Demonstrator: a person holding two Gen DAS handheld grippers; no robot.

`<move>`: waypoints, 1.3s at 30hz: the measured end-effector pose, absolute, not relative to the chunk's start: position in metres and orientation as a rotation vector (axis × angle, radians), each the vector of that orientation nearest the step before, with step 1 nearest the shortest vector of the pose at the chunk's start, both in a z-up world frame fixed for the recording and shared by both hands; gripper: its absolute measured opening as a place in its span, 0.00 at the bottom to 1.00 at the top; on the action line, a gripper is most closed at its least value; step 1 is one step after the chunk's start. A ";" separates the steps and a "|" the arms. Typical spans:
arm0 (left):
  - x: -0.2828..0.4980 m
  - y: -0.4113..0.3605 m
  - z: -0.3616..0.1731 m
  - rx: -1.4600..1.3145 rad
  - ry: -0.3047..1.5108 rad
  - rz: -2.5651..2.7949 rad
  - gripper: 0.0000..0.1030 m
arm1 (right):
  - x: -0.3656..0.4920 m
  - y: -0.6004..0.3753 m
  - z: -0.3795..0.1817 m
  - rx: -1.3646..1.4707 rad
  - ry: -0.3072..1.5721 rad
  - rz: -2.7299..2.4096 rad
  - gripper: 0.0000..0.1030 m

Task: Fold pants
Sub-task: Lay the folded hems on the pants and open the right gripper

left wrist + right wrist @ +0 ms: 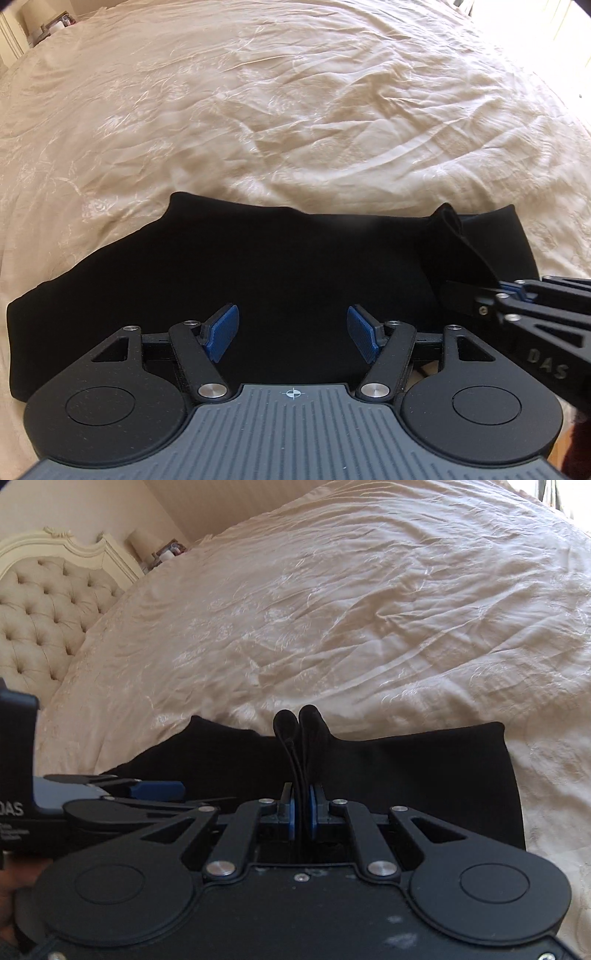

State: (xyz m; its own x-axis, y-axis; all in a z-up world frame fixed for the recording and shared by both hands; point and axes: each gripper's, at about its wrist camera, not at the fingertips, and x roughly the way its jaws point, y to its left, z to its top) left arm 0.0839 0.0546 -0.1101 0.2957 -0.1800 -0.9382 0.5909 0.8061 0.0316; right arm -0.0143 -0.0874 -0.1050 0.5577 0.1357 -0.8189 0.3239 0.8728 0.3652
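2 claws work the black pants, already a compact band on the bed. Left claw gapes empty; right claw pinches a raised fold, so folding seems unfinished.

Home bedroom, cream bedspread, tufted headboard, perhaps a lamp

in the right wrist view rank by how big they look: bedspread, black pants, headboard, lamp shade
1. bedspread
2. black pants, though nearness to the camera enlarges them
3. headboard
4. lamp shade, far off and small
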 end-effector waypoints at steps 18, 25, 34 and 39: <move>0.090 0.070 -0.109 0.377 1.165 -0.532 0.61 | 0.007 -0.061 -0.124 0.539 0.989 -0.133 0.28; 0.079 0.030 -0.100 0.368 1.138 -0.543 0.61 | -0.039 -0.110 -0.101 0.600 0.896 -0.180 0.29; 0.054 -0.020 -0.152 0.507 1.227 -0.533 0.61 | -0.060 -0.187 -0.147 0.648 1.044 -0.407 0.03; 0.053 -0.017 -0.178 0.502 1.321 -0.463 0.62 | -0.058 -0.192 -0.163 0.610 1.107 -0.372 0.03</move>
State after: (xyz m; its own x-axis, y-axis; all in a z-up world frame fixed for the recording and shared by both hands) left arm 0.0529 -0.0172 -0.1784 0.1876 -0.0358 -0.9816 0.5852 0.8067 0.0824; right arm -0.0585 -0.1916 -0.1632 0.4110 0.0181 -0.9115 0.5648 0.7798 0.2701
